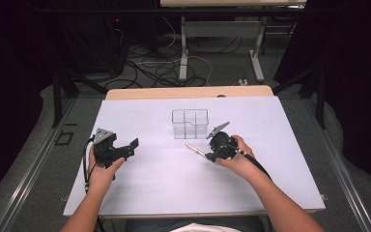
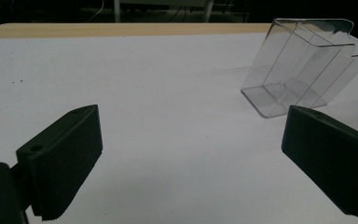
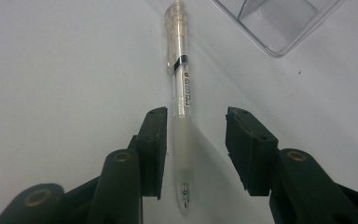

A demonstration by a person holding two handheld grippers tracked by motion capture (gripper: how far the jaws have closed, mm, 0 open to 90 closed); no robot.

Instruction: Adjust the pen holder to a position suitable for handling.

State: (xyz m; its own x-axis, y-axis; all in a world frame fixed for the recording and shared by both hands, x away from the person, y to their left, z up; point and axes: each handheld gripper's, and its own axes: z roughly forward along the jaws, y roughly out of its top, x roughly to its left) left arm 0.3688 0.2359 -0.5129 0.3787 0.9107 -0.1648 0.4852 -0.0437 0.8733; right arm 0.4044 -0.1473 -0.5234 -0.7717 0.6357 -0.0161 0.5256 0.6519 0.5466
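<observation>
Between the jaws of the right gripper lies a clear pen, flat on the white table. Its long axis runs straight along the jaws' own reach, tip toward the camera and cap end pointing away toward the clear divided box. The jaws stand partly open, one pad just beside the barrel and the other apart from it, so nothing is gripped yet. The left gripper sits well apart to the left, its jaws wide and holding nothing, so the right hand is the nearer one for the pickup.
</observation>
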